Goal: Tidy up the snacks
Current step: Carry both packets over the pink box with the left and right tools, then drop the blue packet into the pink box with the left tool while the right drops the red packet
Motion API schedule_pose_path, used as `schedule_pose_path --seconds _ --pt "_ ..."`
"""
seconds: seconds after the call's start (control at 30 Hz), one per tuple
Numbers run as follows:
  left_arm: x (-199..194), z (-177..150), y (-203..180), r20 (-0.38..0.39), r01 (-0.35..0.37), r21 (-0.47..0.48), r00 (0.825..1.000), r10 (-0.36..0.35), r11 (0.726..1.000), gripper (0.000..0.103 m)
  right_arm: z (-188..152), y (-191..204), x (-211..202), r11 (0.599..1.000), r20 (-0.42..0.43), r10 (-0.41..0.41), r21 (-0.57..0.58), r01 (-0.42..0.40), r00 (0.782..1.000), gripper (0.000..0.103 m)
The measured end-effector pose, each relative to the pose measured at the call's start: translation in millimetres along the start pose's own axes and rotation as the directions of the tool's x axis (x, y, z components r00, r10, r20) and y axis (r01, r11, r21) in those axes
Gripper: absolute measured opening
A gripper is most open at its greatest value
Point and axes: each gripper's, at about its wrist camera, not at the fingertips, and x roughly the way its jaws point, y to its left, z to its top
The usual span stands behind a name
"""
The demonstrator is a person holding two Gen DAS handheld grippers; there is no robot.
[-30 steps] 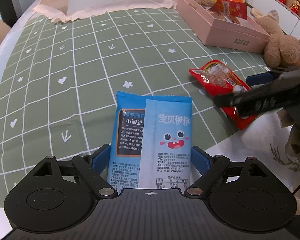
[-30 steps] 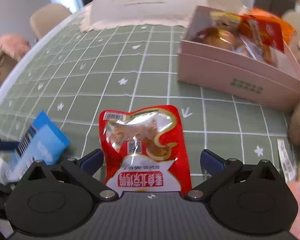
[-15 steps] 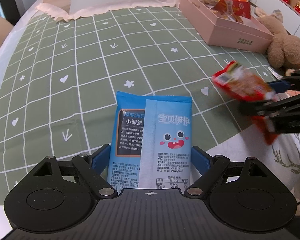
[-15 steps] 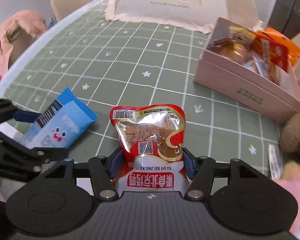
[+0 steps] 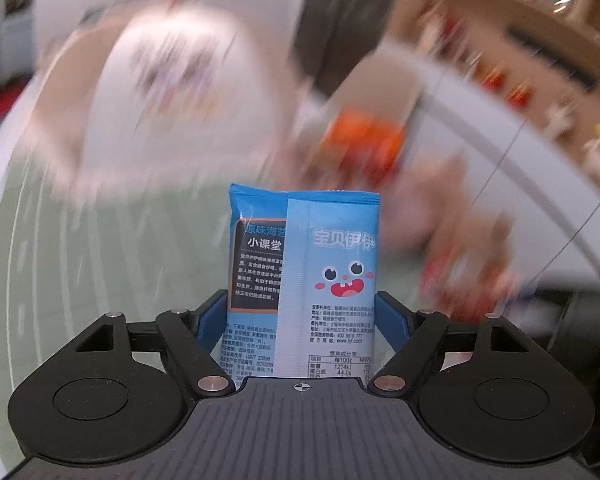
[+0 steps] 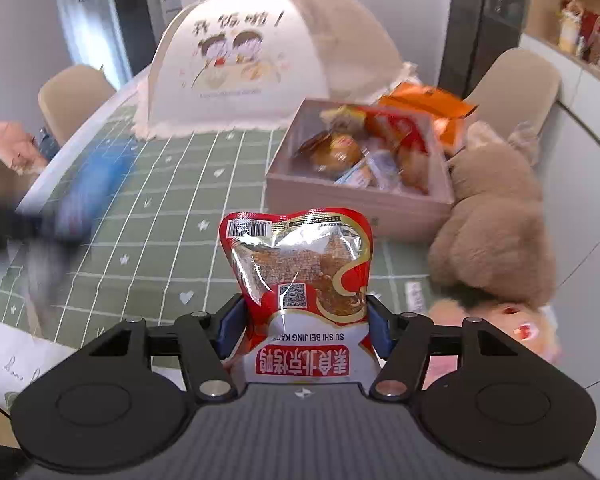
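A blue seaweed snack packet (image 5: 304,264) with a cartoon face stands upright between the pads of my left gripper (image 5: 300,300), lifted clear of the table; the jaws are closing on it. In the right wrist view a red roast-duck pouch (image 6: 300,264) sits gripped in my right gripper (image 6: 305,308), held above the green checked tablecloth (image 6: 172,208); its jaws are opening slightly with the pouch still pressed between the pads. Beyond the pouch is the open pink box (image 6: 356,200) holding several snack packs. The left gripper with its blue packet (image 6: 96,188) shows as a blur at the left.
A brown teddy bear (image 6: 496,232) leans against the box's right side, with a pink plush toy (image 6: 508,332) below it. A white mesh food cover (image 6: 240,64) stands at the back of the table. Beige chairs (image 6: 72,96) stand around it. The left wrist view's background is motion-blurred.
Both grippers rose off the table with their packets. The right gripper closed on the red pouch and lifted it; the left one took the blue packet up and tilted more level.
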Motion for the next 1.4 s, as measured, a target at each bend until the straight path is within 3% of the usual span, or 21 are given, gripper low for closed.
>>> schedule_pose_path --seconds 0.1,0.17,0.27,0.37,0.4,0.47,0.53,0.6,0.67,0.73,0.8,0.87,0.97,1.1,1.2,1.33,1.4 --pt "9 74 -22 0.100 0.029 0.070 0.994 -0.036 0.997 0.090 4 -5 -9 1.000 0.039 -0.014 0.006 0.014 0.999 0.064" --pt "34 117 -33 0.120 0.078 0.069 0.989 -0.086 0.995 0.090 6 -8 -14 1.000 0.058 -0.024 0.017 0.024 0.998 0.064" --pt "96 146 -40 0.106 0.103 0.030 0.989 -0.105 0.994 0.090 7 -13 -18 0.999 0.081 -0.040 0.035 0.037 0.996 0.065" --pt "186 133 -37 -0.063 0.103 0.011 0.993 -0.102 0.995 0.089 5 -21 -13 0.996 0.061 -0.054 0.068 0.050 0.997 0.066" --pt "200 127 -34 -0.081 0.104 0.000 0.991 -0.103 0.995 0.089 4 -24 -11 0.995 0.050 -0.064 0.074 0.060 0.997 0.066" --pt "208 115 -23 -0.050 0.148 -0.074 0.987 -0.151 0.986 0.089 0 -30 -13 0.994 0.042 -0.073 0.080 0.069 0.996 0.066" --pt "206 110 -6 -0.017 0.208 -0.182 0.976 -0.215 0.961 0.089 -2 -38 -10 0.994 0.028 -0.069 0.086 0.066 0.997 0.067" --pt "206 111 4 0.003 0.222 -0.220 0.974 -0.227 0.950 0.089 4 -46 -3 0.994 0.010 -0.074 0.078 0.073 0.997 0.067" --pt "212 118 0 -0.029 0.199 -0.171 0.978 -0.207 0.965 0.089 15 -50 3 0.994 0.005 -0.082 0.072 0.082 0.997 0.067" --pt "216 121 -5 0.005 0.247 -0.159 0.968 -0.250 0.956 0.089 28 -52 6 0.995 0.022 -0.076 0.072 0.074 0.997 0.067" --pt "234 118 -13 -0.013 0.230 -0.151 0.972 -0.235 0.961 0.090 40 -52 10 0.996 0.045 -0.067 0.063 0.064 0.997 0.067" --pt "264 106 -31 -0.127 0.157 -0.025 0.979 -0.159 0.987 0.089 52 -57 10 0.995 0.062 -0.075 0.069 0.071 0.995 0.067" --pt "284 80 -48 -0.114 0.117 0.167 0.989 -0.099 0.979 0.089 70 -77 3 0.993 0.097 -0.089 0.085 0.081 0.991 0.067" --pt "278 77 -40 -0.011 0.116 0.085 0.993 -0.116 0.990 0.089 101 -109 -5 0.990 0.133 -0.092 0.121 0.076 0.987 0.067" --pt "264 85 -41 0.049 0.078 0.135 0.995 -0.085 0.988 0.086 130 -125 -1 0.987 0.152 -0.035 0.163 0.010 0.988 0.067" --pt "264 91 -43 0.014 0.073 0.185 0.997 -0.077 0.980 0.086 180 -128 35 0.970 0.109 0.089 0.218 -0.111 0.990 0.070" --pt "264 88 -40 0.009 0.060 0.179 0.998 -0.063 0.982 0.086 198 -130 64 0.957 0.091 0.097 0.264 -0.118 0.991 0.084"
